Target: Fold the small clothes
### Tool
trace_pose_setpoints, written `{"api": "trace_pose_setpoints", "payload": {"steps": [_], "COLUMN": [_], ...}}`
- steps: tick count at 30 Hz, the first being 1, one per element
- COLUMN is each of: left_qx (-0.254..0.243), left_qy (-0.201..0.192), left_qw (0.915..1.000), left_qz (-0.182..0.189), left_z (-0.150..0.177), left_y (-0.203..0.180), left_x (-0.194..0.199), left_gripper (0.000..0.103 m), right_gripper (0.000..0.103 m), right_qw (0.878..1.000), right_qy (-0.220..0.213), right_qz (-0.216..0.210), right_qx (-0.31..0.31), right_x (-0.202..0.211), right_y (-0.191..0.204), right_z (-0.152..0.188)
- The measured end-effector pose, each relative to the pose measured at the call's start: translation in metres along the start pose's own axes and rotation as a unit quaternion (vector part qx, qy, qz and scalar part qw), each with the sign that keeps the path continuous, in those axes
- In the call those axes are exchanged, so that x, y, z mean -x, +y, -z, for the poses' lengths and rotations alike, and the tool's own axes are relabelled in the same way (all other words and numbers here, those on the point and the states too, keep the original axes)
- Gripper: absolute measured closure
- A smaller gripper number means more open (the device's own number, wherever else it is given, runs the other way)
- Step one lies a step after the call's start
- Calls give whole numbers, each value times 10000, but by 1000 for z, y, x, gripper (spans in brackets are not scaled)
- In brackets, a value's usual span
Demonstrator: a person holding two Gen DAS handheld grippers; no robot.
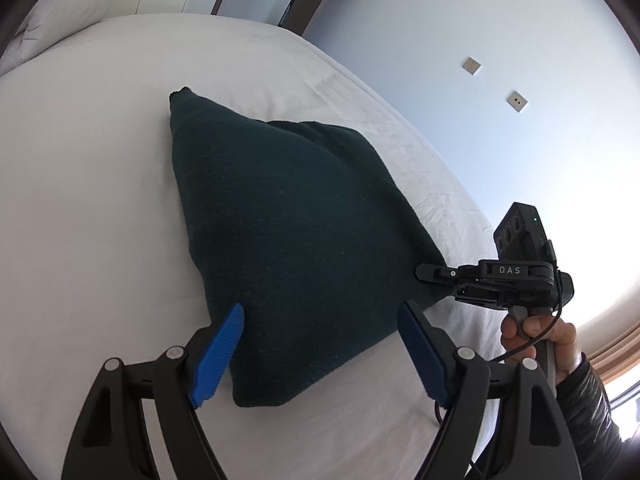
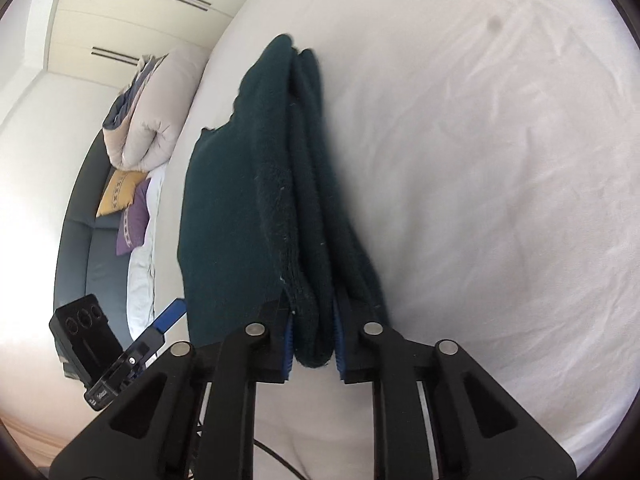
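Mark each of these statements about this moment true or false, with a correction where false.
1. The right tool is clamped on a corner of the dark green knitted garment. True.
2. The left tool is shut on the garment. False: its blue pads stand wide apart, nothing pressed between them.
3. The garment lies on a white bed sheet. True.
4. The garment is bright red. False: it is dark green.
5. A yellow cushion and a purple cushion sit beyond the bed's edge in the right wrist view. True.
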State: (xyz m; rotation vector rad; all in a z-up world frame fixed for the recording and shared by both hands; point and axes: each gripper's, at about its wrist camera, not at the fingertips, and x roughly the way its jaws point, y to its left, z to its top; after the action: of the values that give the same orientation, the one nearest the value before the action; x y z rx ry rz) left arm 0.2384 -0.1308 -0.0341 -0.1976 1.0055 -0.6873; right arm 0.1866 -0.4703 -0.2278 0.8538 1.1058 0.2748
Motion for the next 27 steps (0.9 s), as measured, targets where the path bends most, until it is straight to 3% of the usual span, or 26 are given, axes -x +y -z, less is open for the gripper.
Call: {"api": "trace_pose_setpoints", "payload": {"steps": [5, 11, 14, 17, 18, 19, 25, 27], "left_qx": [-27, -174, -181, -265, -283, -260, 374, 709], "left_qy": [61, 98, 103, 19, -11, -63, -418, -332], "left_qw": [9999, 9993, 9988, 9982, 9981, 9981, 9976, 9964], "left_qz": [-113, -304, -440, -534, -544, -558, -400, -327], "left_z": [0, -1, -5, -10, -14, -19, -50, -60], "left_y": [-1, -5, -4, -3, -1, 3, 41, 58], "left_x": [-1, -1, 0, 4, 5, 7, 12, 1], "left_gripper": [23, 21, 21, 21, 20, 18, 6, 6], "right_gripper": [93, 90, 86, 58, 37, 30, 30, 30], "right_qw": [9998, 9958, 9970, 9979, 9975, 9965, 9967, 9978], "right_qy": [-28, 59, -99, -497, -603, -753, -650, -489], "right_qz": [-159, -766, -594, -274, -252, -273, -422, -395], "right_qx": [-86, -507, -484, -300, -267, -231, 222, 231], "right_x": [-2, 8, 24, 45, 52, 59, 53, 41], "right_y": [-15, -43, -39, -28, -25, -21, 1, 1], "right_z": [2, 5, 5, 0, -2, -3, -25, -37]}}
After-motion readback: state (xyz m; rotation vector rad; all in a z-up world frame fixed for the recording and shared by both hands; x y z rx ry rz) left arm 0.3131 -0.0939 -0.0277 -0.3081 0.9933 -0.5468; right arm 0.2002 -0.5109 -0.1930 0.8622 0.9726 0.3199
